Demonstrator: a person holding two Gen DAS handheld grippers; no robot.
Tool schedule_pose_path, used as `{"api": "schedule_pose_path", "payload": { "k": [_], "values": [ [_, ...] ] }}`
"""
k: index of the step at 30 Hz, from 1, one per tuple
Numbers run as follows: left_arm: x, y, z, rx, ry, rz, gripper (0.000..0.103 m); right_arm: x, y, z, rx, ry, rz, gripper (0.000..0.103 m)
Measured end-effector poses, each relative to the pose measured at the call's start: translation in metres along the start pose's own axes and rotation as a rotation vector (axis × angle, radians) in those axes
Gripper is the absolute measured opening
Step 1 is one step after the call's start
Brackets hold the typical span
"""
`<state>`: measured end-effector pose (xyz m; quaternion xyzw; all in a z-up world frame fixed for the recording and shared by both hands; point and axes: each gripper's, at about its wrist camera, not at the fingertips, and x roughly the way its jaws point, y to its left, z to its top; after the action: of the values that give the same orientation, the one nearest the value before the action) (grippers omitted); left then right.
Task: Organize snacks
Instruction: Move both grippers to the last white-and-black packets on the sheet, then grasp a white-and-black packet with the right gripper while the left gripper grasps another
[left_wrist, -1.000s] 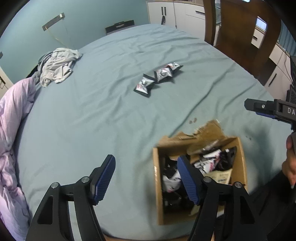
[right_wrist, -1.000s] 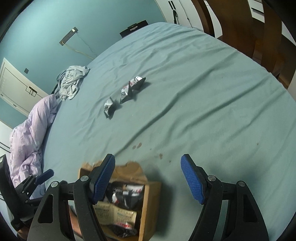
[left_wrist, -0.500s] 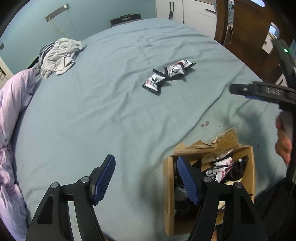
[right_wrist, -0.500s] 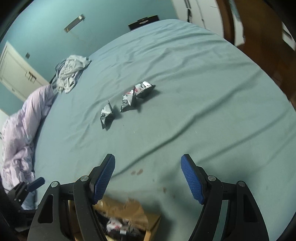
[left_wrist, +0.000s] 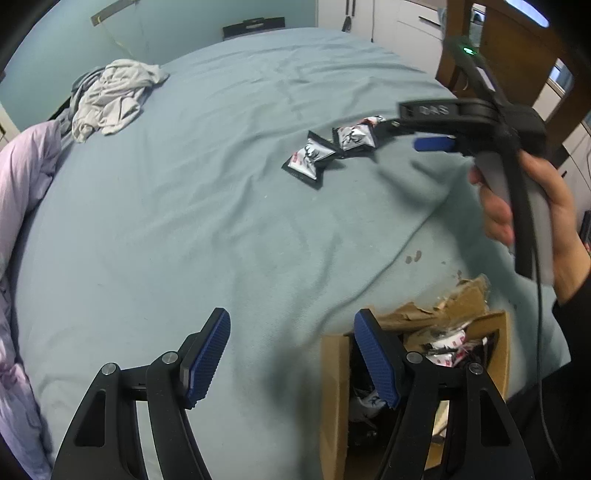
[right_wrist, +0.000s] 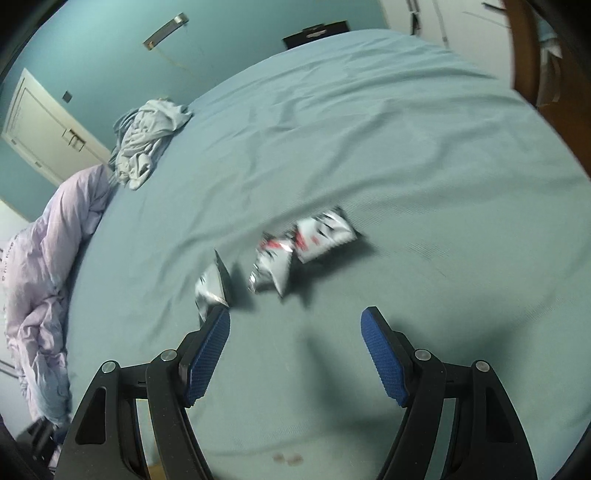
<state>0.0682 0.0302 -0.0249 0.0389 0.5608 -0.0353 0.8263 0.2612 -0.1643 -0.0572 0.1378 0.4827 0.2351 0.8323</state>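
Three silver-and-black snack packets (left_wrist: 334, 151) lie in a row on the teal bed sheet (left_wrist: 203, 221). In the right wrist view the packets (right_wrist: 280, 258) sit just ahead of my right gripper (right_wrist: 295, 354), which is open and empty. The right gripper (left_wrist: 432, 142) also shows in the left wrist view, held by a hand just right of the packets. My left gripper (left_wrist: 291, 358) is open and empty, low at the near edge. A torn cardboard box (left_wrist: 334, 398) holding more packets sits behind its right finger.
A crumpled grey garment (left_wrist: 114, 96) lies at the far left of the bed. A lilac duvet (left_wrist: 22, 177) is bunched along the left edge. A wooden chair (left_wrist: 517, 48) stands at the far right. Small dark stains (left_wrist: 413, 256) mark the sheet.
My right gripper has moved forward from over the box to just short of the three packets. The left gripper has shifted slightly, so the box sits lower and further right in its view.
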Motion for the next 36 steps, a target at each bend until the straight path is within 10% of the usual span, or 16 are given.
{"api": "schedule_pose_path", "payload": {
  "k": [7,9,10,19,32,36],
  "values": [
    [0.011,0.005,0.010,-0.008,-0.012,0.000,0.070,0.059,0.001,0.017,0.009,0.045,-0.018,0.073],
    [0.015,0.007,0.015,0.004,-0.028,0.010,0.070,0.057,0.008,0.017,-0.028,0.003,-0.047,0.057],
    [0.017,0.008,0.019,0.008,-0.035,0.011,0.070,0.057,0.011,0.015,-0.047,0.009,-0.040,0.027],
    [0.054,0.010,0.077,0.089,-0.108,-0.015,0.070,-0.017,0.002,-0.024,0.093,-0.049,0.129,0.026],
    [0.139,-0.009,0.138,0.031,-0.105,-0.138,0.071,-0.183,-0.044,-0.195,0.223,-0.157,0.052,0.027],
    [0.147,-0.009,0.140,0.014,-0.099,-0.157,0.039,-0.210,-0.043,-0.216,0.275,-0.237,0.152,0.027]
  ]
}}
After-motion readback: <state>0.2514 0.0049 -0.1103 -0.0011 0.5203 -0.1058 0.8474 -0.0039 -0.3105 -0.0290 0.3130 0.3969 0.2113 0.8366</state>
